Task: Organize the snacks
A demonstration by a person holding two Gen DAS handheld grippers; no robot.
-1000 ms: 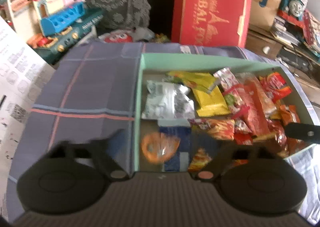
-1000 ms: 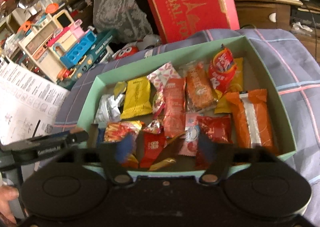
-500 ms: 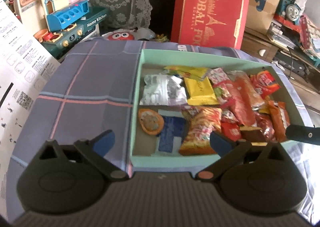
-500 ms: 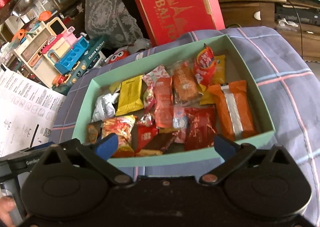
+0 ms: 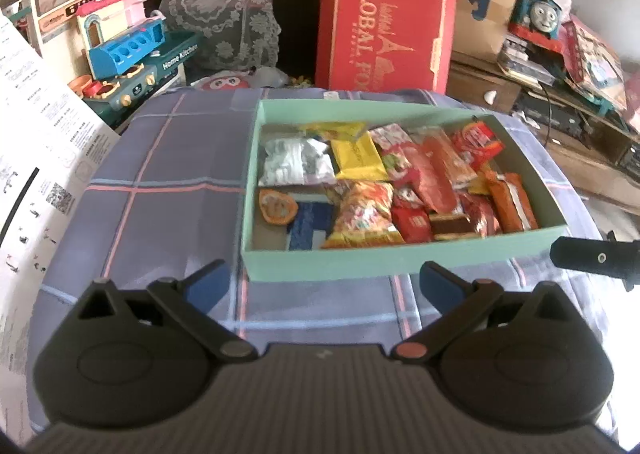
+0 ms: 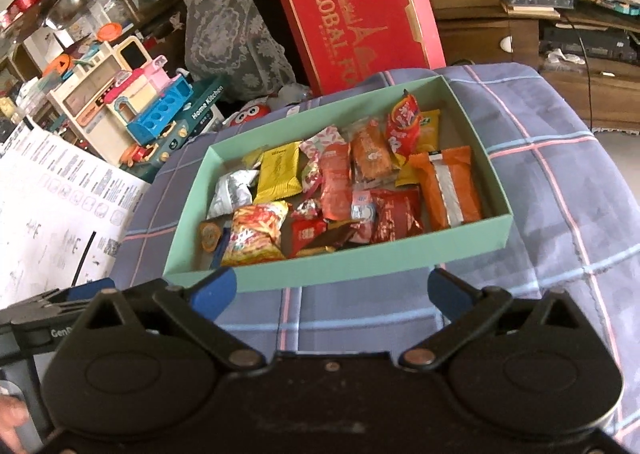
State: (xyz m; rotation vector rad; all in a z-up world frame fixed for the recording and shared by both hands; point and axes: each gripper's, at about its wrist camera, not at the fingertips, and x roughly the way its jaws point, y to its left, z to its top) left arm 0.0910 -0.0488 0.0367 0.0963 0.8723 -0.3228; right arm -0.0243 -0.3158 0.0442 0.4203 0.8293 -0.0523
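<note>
A mint-green box (image 5: 360,262) on a plaid cloth holds several snack packets: a yellow one (image 5: 356,158), a silver one (image 5: 296,164), a round orange one (image 5: 276,206), and red and orange ones to the right. The box also shows in the right wrist view (image 6: 360,266) with the same packets, such as the orange-and-silver one (image 6: 450,184). My left gripper (image 5: 324,282) is open and empty just short of the box's near wall. My right gripper (image 6: 332,288) is open and empty, also just short of the near wall.
The purple plaid cloth (image 5: 168,190) covers the surface. A red "Global" box (image 5: 384,14) stands behind the green box. A toy kitchen set (image 5: 120,34) and a white printed sheet (image 5: 36,134) lie to the left. The other gripper's tip (image 5: 592,258) shows at the right.
Both grippers have opened wide and drawn back out of the box to its near side. An orange round snack and a colourful packet now lie in the box's front left.
</note>
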